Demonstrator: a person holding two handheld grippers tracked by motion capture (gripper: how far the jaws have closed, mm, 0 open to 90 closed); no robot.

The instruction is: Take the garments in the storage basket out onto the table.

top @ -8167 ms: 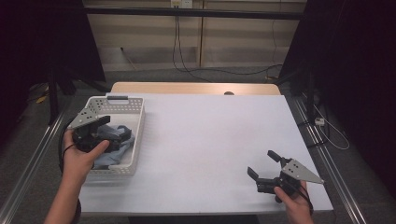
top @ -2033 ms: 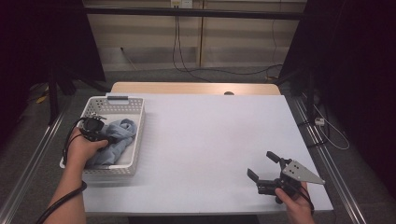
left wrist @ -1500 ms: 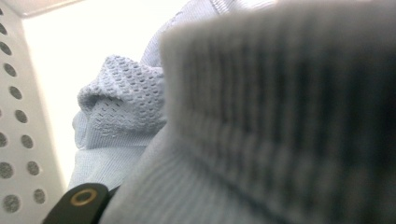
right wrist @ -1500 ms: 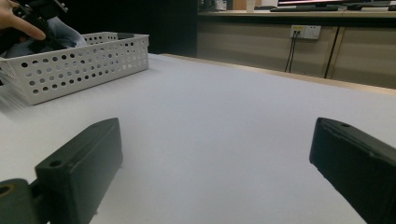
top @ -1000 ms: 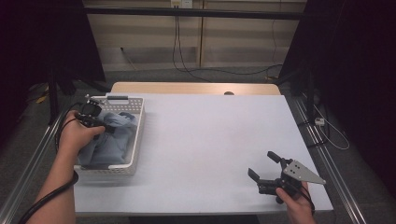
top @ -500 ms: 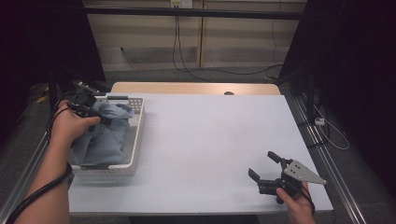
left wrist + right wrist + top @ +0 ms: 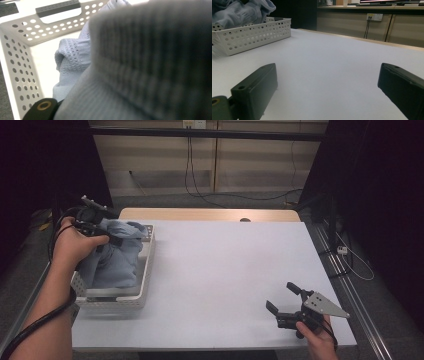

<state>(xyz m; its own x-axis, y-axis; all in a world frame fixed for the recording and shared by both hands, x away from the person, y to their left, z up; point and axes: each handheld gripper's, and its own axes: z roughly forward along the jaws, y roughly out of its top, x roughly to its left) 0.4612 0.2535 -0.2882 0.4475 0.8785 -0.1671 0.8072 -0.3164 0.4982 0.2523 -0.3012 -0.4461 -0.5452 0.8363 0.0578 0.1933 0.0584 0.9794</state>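
A pale blue knitted garment (image 7: 116, 255) hangs bunched above the white perforated basket (image 7: 146, 270) at the table's left, lifted partly out of it. My left gripper (image 7: 111, 238) is shut on its upper folds, held up over the basket's far end. In the left gripper view the blue cloth (image 7: 150, 62) presses close to the lens, with the basket wall (image 7: 17, 60) behind it. My right gripper (image 7: 281, 299) rests low at the table's near right corner, open with nothing between its jaws. Its view looks across the white table (image 7: 332, 65) toward the basket (image 7: 254, 32) and the cloth (image 7: 239, 11).
A wooden strip (image 7: 210, 214) runs along the table's far edge. Metal rails (image 7: 335, 270) flank the right side. Cables (image 7: 200, 175) hang on the back wall. The white tabletop (image 7: 225, 265) stretches between basket and right gripper.
My left hand has risen and drawn back toward the basket's far end, pulling the blue garment up out of the basket. The right gripper has stayed put.
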